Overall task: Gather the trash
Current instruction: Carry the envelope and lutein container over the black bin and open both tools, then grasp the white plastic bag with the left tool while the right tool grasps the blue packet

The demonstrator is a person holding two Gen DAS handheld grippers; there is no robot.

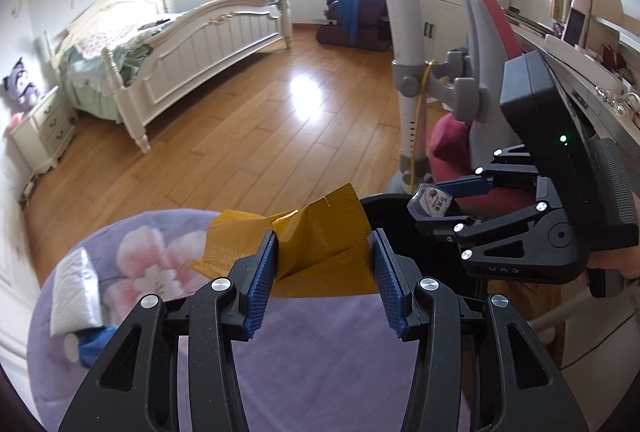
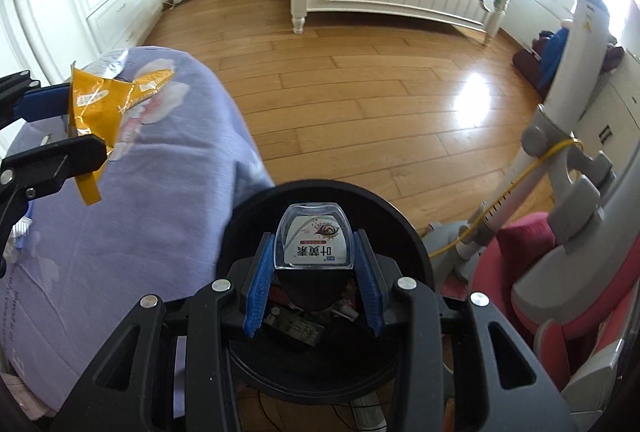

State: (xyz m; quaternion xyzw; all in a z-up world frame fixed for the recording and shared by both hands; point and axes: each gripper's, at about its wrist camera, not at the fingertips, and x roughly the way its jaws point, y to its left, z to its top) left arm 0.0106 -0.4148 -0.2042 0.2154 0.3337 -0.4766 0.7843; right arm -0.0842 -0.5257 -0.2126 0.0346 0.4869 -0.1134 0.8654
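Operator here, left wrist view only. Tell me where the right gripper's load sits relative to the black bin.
Observer: In the right wrist view, the right gripper hangs directly above the black bin, and its clear plastic packet is framed by the bin's opening.
Operator: Report what's already in the bin.
Observer: Some dark trash lies at the bottom; I cannot tell what kind.
Operator: Describe that packet's face.
Observer: A white printed label with a red band faces the right camera, between the blue pads.
Operator: Place my wrapper against the bin.
Observer: From the right, the yellow wrapper in the left gripper is over the purple floral cushion, off to the left of the bin.
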